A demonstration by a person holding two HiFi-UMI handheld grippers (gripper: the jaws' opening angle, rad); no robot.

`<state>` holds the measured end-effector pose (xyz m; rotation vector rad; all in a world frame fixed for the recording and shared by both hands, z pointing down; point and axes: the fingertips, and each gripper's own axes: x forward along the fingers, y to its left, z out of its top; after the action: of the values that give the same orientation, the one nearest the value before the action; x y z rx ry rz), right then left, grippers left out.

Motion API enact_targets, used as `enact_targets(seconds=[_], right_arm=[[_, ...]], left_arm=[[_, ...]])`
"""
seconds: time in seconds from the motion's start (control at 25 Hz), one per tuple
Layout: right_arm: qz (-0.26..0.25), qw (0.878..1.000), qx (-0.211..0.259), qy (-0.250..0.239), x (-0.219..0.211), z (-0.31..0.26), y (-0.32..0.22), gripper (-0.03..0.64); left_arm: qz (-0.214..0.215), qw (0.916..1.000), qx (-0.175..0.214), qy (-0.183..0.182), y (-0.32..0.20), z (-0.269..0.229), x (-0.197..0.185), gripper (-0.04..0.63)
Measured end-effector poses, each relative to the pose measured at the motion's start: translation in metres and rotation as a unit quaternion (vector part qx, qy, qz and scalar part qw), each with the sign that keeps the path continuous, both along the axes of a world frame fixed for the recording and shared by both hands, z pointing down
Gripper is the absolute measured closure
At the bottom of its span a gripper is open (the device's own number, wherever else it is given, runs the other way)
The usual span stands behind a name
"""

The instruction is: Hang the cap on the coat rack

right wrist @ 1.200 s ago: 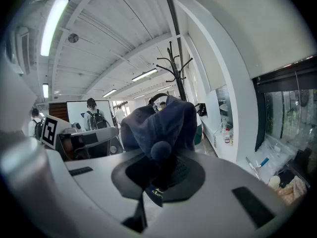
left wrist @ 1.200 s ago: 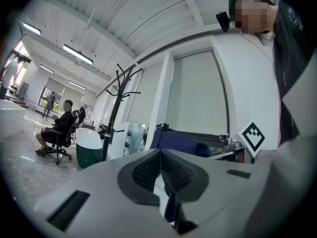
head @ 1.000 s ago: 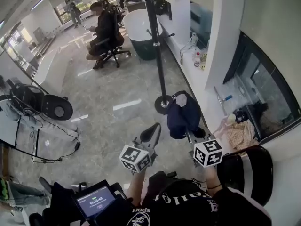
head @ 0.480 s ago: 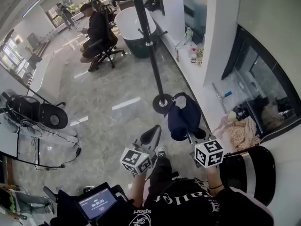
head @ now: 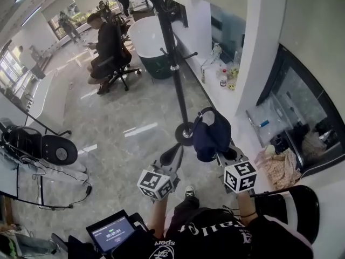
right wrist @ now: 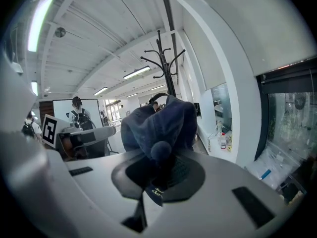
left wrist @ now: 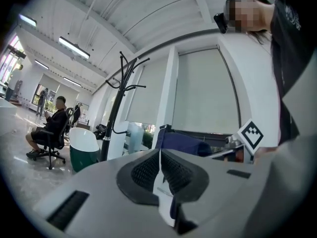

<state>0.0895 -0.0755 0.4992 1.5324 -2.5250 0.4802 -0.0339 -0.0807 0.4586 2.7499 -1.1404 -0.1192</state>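
Short of the coat rack (head: 173, 63), just on the near side of its round base (head: 185, 134), the cap (head: 211, 136) hangs from the right tool (head: 223, 154), far below the rack's hooked arms (right wrist: 161, 58).

The biggest risk, as I judge it, is the rack itself. It is a thin pole on a small foot standing on smooth floor (head: 118, 117), so a bump from a tool or a tug on a hook could rock it or tip it. Next is the cap missing its hold. The arms at the rack's top are slim and curved, and the side pegs (head: 190, 39) lower on the pole are short. Soft cloth draped loosely over either could slide off. The grip is also a worry: the right tool is pinching only a small fold of cloth, which could slip free as the cap is raised toward the rack. The left tool (head: 172, 154), on the other side of the rack's base from the cap, has its jaws pressed together on nothing and does not support the cap.

The cap is dark navy, limp and crumpled, its panels folded over one another. Its back strap (head: 204, 112) arches toward the rack's base. A round crown button (right wrist: 160, 150) sits just above the pinching jaws.
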Motion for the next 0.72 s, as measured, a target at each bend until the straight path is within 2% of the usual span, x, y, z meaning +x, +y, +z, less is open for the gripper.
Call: enact_targets(seconds=[0.4,0.72], right_arm=[[0.014,1.0,0.022,0.003,-0.04,-0.021,-0.107,0.584],[0.027,0.999,0.028,0.008,-0.054,-0.032,-0.15,0.584]], left_arm=[[0.027,0.9994,0.018,-0.013,-0.106,-0.008,-0.031,0.589],[0.042,0.9991,0.0,-0.012,-0.145,0.004,-0.049,0.589]])
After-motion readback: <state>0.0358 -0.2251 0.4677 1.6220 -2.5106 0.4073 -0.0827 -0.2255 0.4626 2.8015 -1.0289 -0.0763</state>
